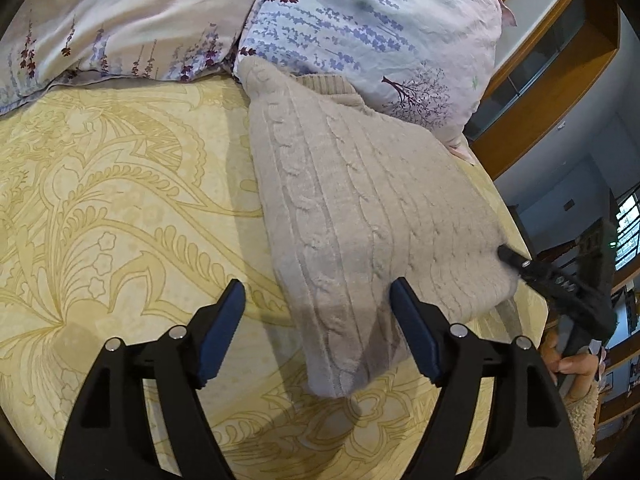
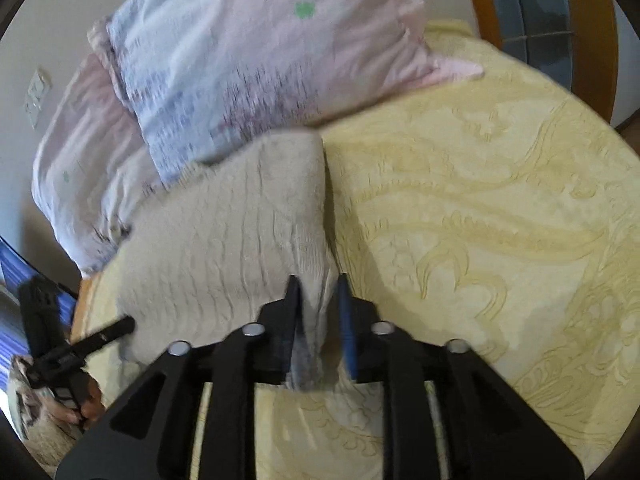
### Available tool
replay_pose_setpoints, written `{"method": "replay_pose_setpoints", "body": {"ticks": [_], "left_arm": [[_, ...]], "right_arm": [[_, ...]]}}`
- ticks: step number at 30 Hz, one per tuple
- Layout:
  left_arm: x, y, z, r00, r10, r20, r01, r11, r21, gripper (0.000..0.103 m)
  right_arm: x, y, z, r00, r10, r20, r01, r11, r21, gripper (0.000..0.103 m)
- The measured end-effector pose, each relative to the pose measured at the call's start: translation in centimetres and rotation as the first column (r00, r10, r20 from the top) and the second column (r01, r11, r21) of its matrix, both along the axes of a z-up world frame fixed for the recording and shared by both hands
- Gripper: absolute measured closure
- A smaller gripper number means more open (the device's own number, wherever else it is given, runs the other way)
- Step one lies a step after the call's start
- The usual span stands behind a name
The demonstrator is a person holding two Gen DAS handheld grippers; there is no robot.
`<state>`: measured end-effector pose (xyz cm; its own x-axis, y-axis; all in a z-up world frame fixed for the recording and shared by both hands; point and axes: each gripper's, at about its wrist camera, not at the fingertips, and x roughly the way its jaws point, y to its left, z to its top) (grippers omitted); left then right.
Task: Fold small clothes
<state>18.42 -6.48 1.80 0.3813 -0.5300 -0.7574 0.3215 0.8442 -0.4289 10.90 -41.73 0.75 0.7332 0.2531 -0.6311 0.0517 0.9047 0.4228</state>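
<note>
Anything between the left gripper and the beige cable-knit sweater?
Nothing. In the left wrist view the open left gripper hangs right over the near corner of the beige cable-knit sweater on the yellow patterned bedspread; no object intervenes.

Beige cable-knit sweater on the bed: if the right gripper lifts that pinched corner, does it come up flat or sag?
Likely sags: the sweater already drapes in soft folds where the right gripper bunches its edge. Thick knit, so probably heavyish for its size. The fuzzy surface looks grippy, so it should drag on the bedspread rather than slide.
</note>
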Motion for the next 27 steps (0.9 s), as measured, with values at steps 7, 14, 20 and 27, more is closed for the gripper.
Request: {"method": "replay_pose_setpoints", "body": {"ticks": [7, 14, 20, 27], "left_arm": [[0.0, -0.4, -0.1, 1.000, -0.008, 0.003, 0.008, 1.000, 0.010, 0.026], [0.9, 0.3, 0.5, 1.000, -0.007, -0.025, 0.005, 0.998, -0.059, 0.019], [4.2, 1.7, 0.8, 0.993, 0.026, -0.117, -0.050, 0.978, -0.203, 0.017], [6.9, 1.7, -0.1, 0.979, 0.049, -0.198, -0.099, 0.964, -0.248, 0.017]], "right_arm": [[1.3, 3.1, 2.3, 0.995, 0.049, 0.087, -0.041, 0.995, -0.090, 0.078], [3.9, 2.5, -1.3, 0.998, 0.055, -0.014, -0.055, 0.998, 0.020, 0.067], [4.0, -1.3, 0.6, 1.000, -0.001, 0.014, -0.002, 0.979, 0.203, 0.024], [7.8, -2.1, -0.2, 0.992, 0.077, -0.101, -0.045, 0.958, 0.283, 0.024]]}}
